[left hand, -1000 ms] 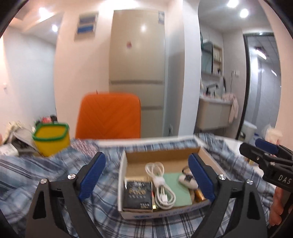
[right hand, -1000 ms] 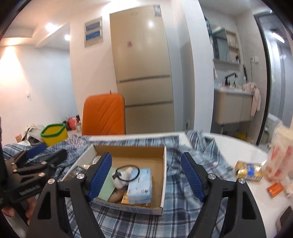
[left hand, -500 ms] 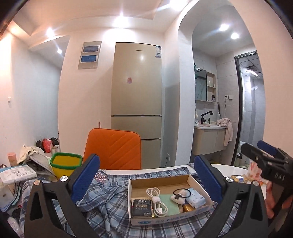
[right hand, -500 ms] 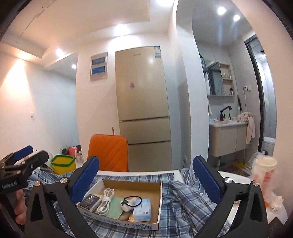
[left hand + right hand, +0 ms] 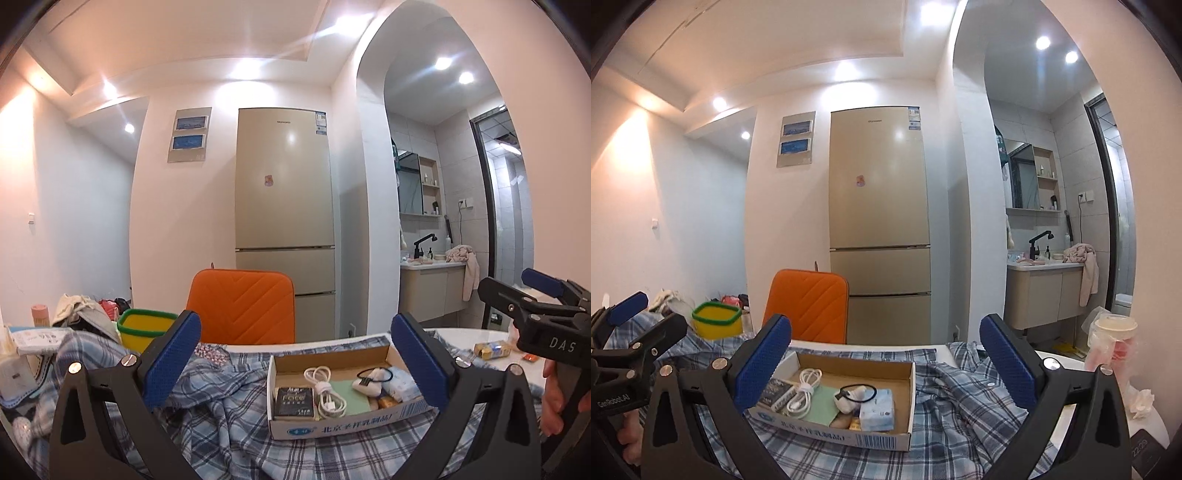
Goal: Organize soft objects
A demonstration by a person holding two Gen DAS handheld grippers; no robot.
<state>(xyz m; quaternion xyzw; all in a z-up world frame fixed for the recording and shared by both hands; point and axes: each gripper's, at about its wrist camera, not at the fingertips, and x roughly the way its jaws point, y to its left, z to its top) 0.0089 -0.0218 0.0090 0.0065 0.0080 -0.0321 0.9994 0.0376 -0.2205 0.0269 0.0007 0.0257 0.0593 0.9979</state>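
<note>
Fridge (image 5: 284,206) at back wall, orange chair (image 5: 242,306) in front of it, sink cabinet (image 5: 432,291) in alcove to the right. Table covered by a rumpled plaid shirt (image 5: 221,417), spread loose across most of the top, bunched at left and under the box. White table (image 5: 1056,360) edge bare at right. Cardboard box (image 5: 332,421) sits on shirt, centre; holds white cable (image 5: 325,391), black pack (image 5: 294,400), green pad (image 5: 351,391), white pouch with black hair tie (image 5: 371,378), blue tissue pack (image 5: 877,408). Yellow bin (image 5: 146,328) with green rim at far left, clutter beside it. Plastic cup (image 5: 1112,341) at right edge, snack pack (image 5: 491,349) on bare table.

Left gripper (image 5: 295,363) jaws spread wide, nothing between pads, raised above shirt, box seen through the gap. Right gripper (image 5: 884,363) same: fully spread, holding nothing, clear of shirt and box. Each gripper shows at the edge of the other's view, a hand (image 5: 556,402) on the handle.
</note>
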